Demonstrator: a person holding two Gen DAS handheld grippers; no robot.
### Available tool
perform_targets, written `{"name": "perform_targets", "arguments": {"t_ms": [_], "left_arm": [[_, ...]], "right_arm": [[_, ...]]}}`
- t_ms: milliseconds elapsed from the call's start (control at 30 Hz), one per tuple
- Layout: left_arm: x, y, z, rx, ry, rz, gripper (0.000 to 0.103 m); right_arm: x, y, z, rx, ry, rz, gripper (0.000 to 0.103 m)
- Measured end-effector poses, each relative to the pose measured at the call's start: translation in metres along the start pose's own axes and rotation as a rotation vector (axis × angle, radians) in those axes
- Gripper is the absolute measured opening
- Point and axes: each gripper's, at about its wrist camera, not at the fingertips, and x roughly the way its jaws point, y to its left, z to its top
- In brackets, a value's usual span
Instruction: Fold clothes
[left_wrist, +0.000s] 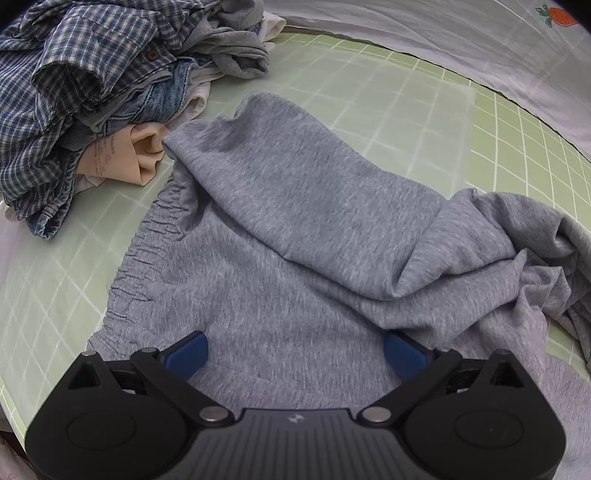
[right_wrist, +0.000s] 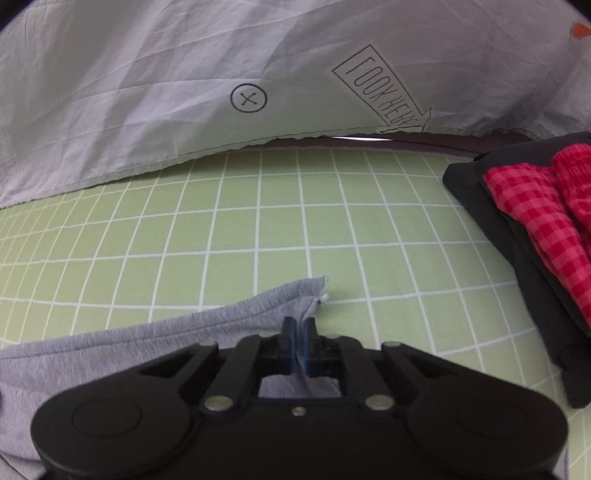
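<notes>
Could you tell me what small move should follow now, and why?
Probably pull the right gripper outward across the green grid mat: it is shut on the grey sweatpants leg end, that leg lies bunched, and the left gripper hovers open above the waist end.

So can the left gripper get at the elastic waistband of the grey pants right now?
Probably yes. The left gripper hovers with jaws wide and empty over the grey pants, and the gathered waistband lies exposed just to its left, with nothing lying on it.
</notes>
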Motion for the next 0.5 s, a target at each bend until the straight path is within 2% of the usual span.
{"name": "perform_targets", "arguments": {"t_ms": [100, 200, 300, 333, 367, 400, 433, 500], "left_arm": [[0.001, 0.004, -0.001, -0.01, -0.001, -0.015, 0.102], [0.002, 0.005, -0.002, -0.02, -0.003, -0.023, 0.103], [0.002, 0.005, -0.003, -0.023, -0.006, -0.023, 0.103], [0.002, 0.005, -0.003, -0.024, -0.008, -0.023, 0.103], [0.002, 0.005, -0.003, -0.026, -0.009, -0.022, 0.103], [0.001, 0.005, -0.003, -0.028, -0.011, -0.022, 0.103], [0.001, 0.005, -0.004, -0.03, -0.012, -0.022, 0.103], [0.001, 0.005, -0.004, -0.033, -0.014, -0.022, 0.103]], "right_arm": [[-0.003, -0.019, -0.008, -0.011, 0.01, -0.138, 0.003], [-0.008, -0.051, -0.018, 0.044, 0.035, -0.258, 0.003], [-0.027, -0.067, -0.025, 0.088, 0.015, -0.303, 0.005], [-0.037, -0.068, -0.029, 0.11, -0.008, -0.311, 0.017], [-0.047, -0.069, -0.034, 0.134, -0.031, -0.32, 0.036], [-0.058, -0.07, -0.042, 0.173, -0.055, -0.332, 0.045], [-0.068, -0.071, -0.049, 0.212, -0.08, -0.344, 0.052], [-0.084, -0.076, -0.067, 0.346, -0.1, -0.325, 0.053]]}}
